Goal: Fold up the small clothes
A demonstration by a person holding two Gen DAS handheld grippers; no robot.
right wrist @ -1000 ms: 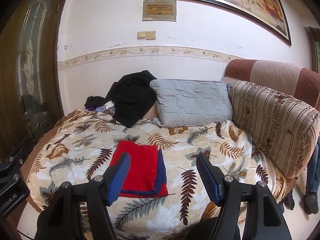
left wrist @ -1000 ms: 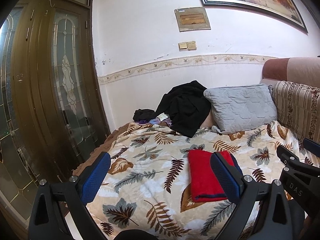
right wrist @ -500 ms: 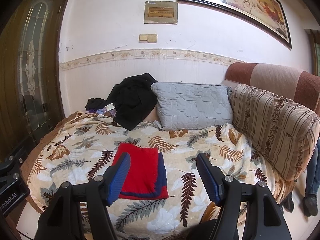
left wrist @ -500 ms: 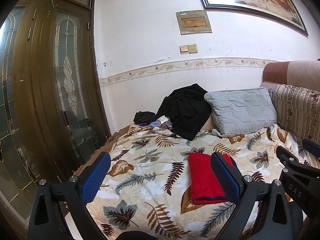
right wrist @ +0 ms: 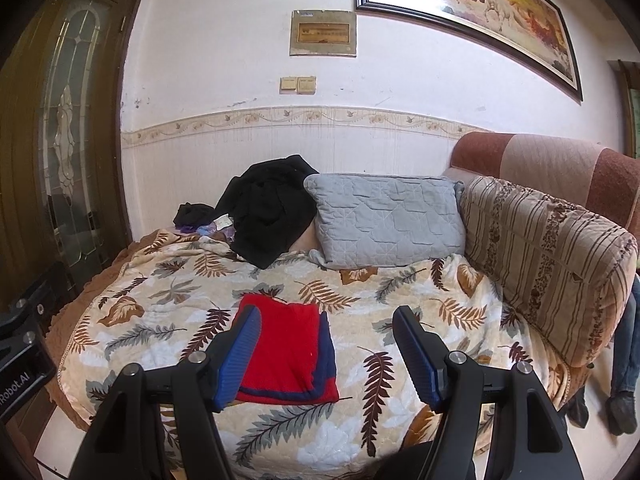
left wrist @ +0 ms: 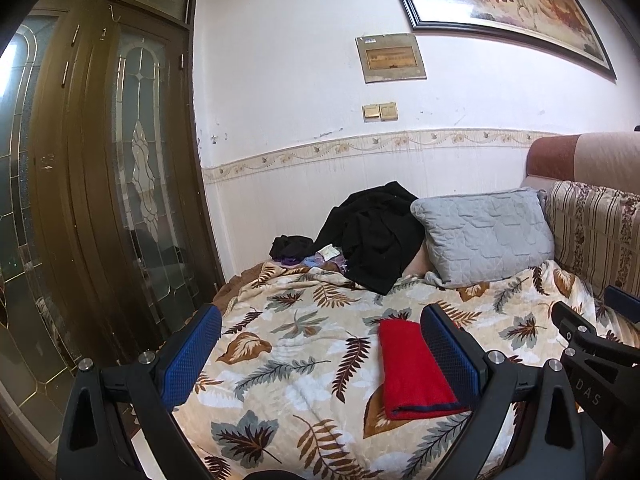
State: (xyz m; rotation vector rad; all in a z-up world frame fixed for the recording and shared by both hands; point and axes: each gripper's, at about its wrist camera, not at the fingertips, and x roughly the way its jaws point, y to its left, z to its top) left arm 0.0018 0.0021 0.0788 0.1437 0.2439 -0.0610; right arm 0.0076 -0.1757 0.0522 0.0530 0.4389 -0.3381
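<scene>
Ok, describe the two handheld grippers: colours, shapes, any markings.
Both look alike. The left gripper and right gripper each have two angular black plastic fingers with silver bolts at the joints and blue textured pads on the inner faces. White lettering shows on each body, seen from the other's camera, only partly readable. No cables or sleeves are visible.

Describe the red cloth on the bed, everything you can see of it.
The red cloth is a fuzzy, towel-like piece with a dark blue border, folded into a flat rectangle with layered edges showing on its right side and near edge. It lies on the leaf-patterned blanket, well short of the pillow. Nothing else touches it; neither gripper holds it.
</scene>
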